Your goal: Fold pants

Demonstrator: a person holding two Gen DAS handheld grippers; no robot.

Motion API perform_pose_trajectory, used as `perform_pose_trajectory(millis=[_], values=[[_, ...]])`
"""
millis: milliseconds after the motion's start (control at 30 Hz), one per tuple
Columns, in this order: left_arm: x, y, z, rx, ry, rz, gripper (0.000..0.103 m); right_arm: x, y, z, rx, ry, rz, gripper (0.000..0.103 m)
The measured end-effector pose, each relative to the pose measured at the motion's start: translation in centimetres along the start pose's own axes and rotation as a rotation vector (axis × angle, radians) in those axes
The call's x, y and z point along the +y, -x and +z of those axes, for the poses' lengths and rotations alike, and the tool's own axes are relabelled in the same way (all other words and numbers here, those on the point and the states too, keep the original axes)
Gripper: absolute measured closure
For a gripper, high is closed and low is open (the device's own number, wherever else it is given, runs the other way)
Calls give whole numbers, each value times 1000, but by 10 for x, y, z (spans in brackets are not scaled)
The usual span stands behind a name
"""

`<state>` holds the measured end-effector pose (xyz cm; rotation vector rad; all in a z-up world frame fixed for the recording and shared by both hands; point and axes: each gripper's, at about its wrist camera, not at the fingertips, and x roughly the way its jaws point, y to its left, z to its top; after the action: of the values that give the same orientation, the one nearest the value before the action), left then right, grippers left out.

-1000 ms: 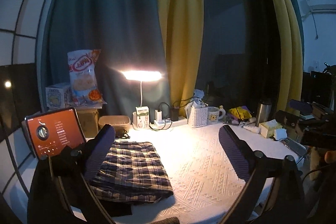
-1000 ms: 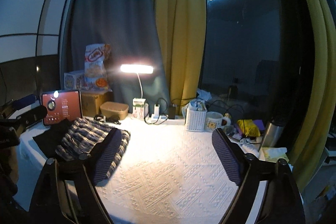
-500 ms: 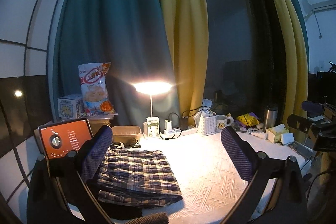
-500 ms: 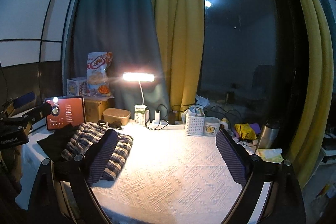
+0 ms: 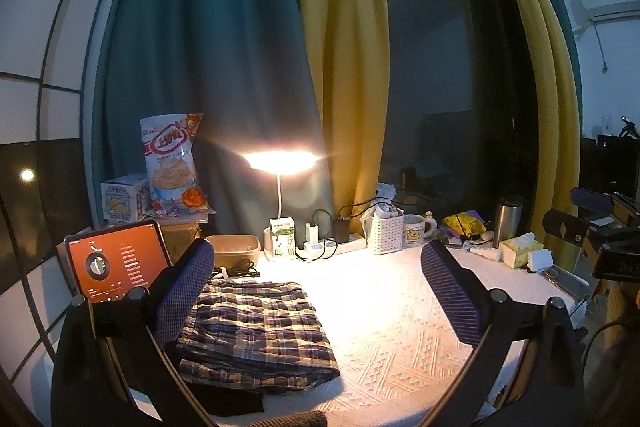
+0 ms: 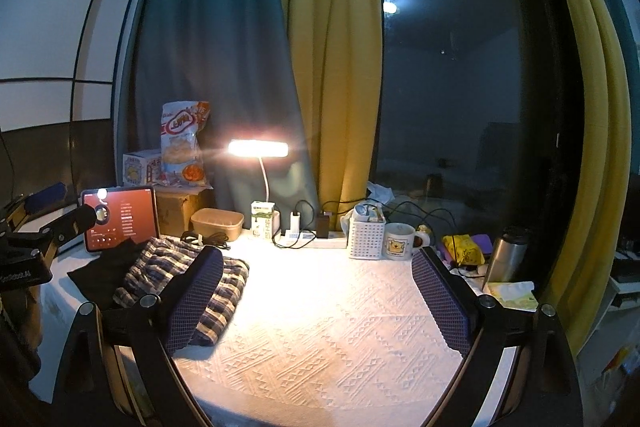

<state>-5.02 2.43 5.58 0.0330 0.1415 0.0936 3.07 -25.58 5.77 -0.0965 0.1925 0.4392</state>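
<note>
Currently, both the left hand-held gripper (image 5: 320, 291) and the right hand-held gripper (image 6: 320, 291) hang released and empty above the surface (image 5: 392, 307), where the soft, light, limp plaid pants (image 5: 256, 331) lie folded at its left, best pinched at 1 folded edge.

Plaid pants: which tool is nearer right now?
Left. The left tool hangs right over the plaid pants; the right tool sits off to their right, both open.
</note>
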Motion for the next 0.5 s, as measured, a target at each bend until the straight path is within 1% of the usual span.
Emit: perform_pose_trajectory(millis=[500], values=[[1, -2, -1, 8, 13, 8, 1, 1, -1, 0, 2, 0, -2, 7]])
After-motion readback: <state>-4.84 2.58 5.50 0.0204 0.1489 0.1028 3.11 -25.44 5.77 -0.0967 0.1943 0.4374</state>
